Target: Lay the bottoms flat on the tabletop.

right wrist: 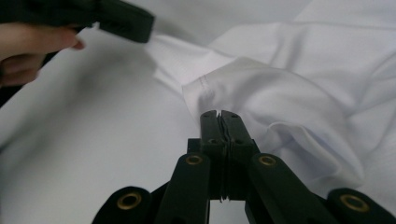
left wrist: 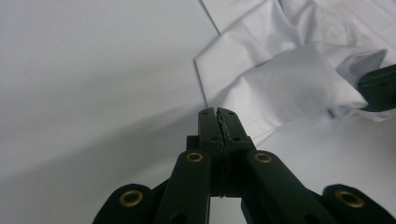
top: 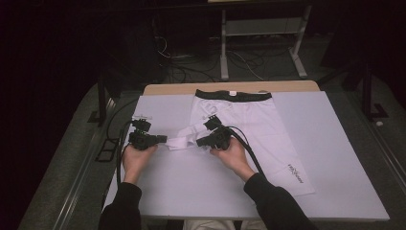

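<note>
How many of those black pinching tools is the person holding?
2. The left gripper is in the hand at the left of the table, pinching the hem of the white shorts. The right gripper is in the other hand, shut on the cloth beside it.

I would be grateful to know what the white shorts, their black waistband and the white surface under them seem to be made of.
The white shorts look like thin woven or knit fabric, matte with a faint sheen: soft creases and a stitched hem show in the right gripper view. The black waistband seems a denser, probably elastic band. The white surface looks like a smooth, matte sheet or board, flat and unwrinkled; which one I cannot tell.
</note>
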`<state>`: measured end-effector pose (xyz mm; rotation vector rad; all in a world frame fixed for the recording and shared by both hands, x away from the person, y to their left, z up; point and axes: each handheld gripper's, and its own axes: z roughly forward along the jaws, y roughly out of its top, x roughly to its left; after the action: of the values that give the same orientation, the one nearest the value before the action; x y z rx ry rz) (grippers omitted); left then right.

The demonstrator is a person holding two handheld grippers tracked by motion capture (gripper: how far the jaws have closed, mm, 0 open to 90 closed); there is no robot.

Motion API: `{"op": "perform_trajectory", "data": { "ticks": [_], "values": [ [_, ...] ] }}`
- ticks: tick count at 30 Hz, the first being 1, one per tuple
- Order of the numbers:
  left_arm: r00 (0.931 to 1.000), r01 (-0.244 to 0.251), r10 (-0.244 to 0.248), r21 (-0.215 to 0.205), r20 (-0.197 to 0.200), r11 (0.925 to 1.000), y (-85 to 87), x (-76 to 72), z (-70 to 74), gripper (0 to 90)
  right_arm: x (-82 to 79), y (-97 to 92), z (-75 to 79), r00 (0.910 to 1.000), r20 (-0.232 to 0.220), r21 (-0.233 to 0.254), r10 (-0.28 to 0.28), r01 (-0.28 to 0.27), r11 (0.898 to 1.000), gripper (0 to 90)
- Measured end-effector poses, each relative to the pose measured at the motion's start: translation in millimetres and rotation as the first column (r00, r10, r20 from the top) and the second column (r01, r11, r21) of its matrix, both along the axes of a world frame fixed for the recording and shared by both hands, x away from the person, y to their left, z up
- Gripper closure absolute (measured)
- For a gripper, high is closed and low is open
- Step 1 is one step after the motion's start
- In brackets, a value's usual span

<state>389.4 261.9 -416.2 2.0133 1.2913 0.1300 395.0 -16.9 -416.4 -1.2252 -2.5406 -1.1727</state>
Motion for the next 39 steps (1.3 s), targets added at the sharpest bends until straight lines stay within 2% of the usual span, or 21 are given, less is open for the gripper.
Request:
{"op": "perform_trajectory", "data": {
  "ticks": [4, 6, 8, 14, 16, 20, 27, 33, 36, 38, 39],
  "values": [
    [0.9989, 0.037, -0.037, 0.004, -0.027, 0.9993, 2.0, -13.0, 3.0, 89.2, -17.8, -3.6, 4.4, 0.9965, -0.033, -0.018, 0.077, -0.077, 0.997, 87.9],
    [0.9973, 0.057, -0.058, -0.012, -0.045, 0.9983, 3.2, -20.5, 5.1, 89.2, -28.3, -6.4, 5.4, 0.9928, -0.052, 0.002, 0.108, -0.108, 0.994, 88.0],
    [0.9948, 0.086, -0.087, -0.011, -0.053, 0.9962, 3.5, -28.6, 7.6, 89.2, -39.1, -8.4, 5.3, 0.9892, -0.068, -0.002, 0.130, -0.130, 0.991, 88.0],
    [0.9853, 0.160, -0.158, 0.031, -0.064, 0.9865, 10.2, -56.2, 10.1, 89.1, -70.9, -12.9, 0.5, 0.9740, -0.115, 0.009, 0.195, -0.195, 0.981, 88.1],
    [0.9830, 0.171, -0.168, 0.024, -0.074, 0.9850, 16.2, -64.0, 9.1, 89.1, -81.6, -12.1, -1.9, 0.9677, -0.135, 0.014, 0.213, -0.213, 0.977, 88.1],
    [0.9795, 0.184, -0.183, 0.005, -0.084, 0.9829, 24.1, -75.7, 4.2, 89.1, -100.5, -5.3, -9.3, 0.9571, -0.146, -0.014, 0.250, -0.255, 0.967, 88.1],
    [0.9714, 0.218, -0.217, -0.009, -0.096, 0.9760, 26.6, -88.3, 0.7, 89.1, -113.1, 1.1, -16.4, 0.9417, -0.167, -0.024, 0.292, -0.300, 0.954, 88.1],
    [0.9616, 0.257, -0.253, 0.023, -0.107, 0.9662, 21.1, -96.8, 0.6, 89.1, -116.5, -6.8, -17.5, 0.9385, -0.179, -0.020, 0.295, -0.304, 0.953, 88.0],
    [0.9633, 0.257, -0.251, 0.062, -0.096, 0.9644, 21.5, -99.3, 4.0, 89.1, -118.3, -9.0, -15.8, 0.9386, -0.170, -0.004, 0.300, -0.305, 0.952, 88.0],
    [0.9674, 0.247, -0.241, 0.091, -0.079, 0.9647, 23.5, -99.8, 7.4, 89.1, -119.1, -7.9, -15.0, 0.9369, -0.169, 0.004, 0.306, -0.310, 0.951, 88.0],
    [0.9700, 0.238, -0.232, 0.091, -0.071, 0.9669, 25.2, -99.8, 9.6, 89.2, -119.3, -7.1, -14.5, 0.9365, -0.169, 0.005, 0.307, -0.311, 0.950, 88.0]
  ]
}}
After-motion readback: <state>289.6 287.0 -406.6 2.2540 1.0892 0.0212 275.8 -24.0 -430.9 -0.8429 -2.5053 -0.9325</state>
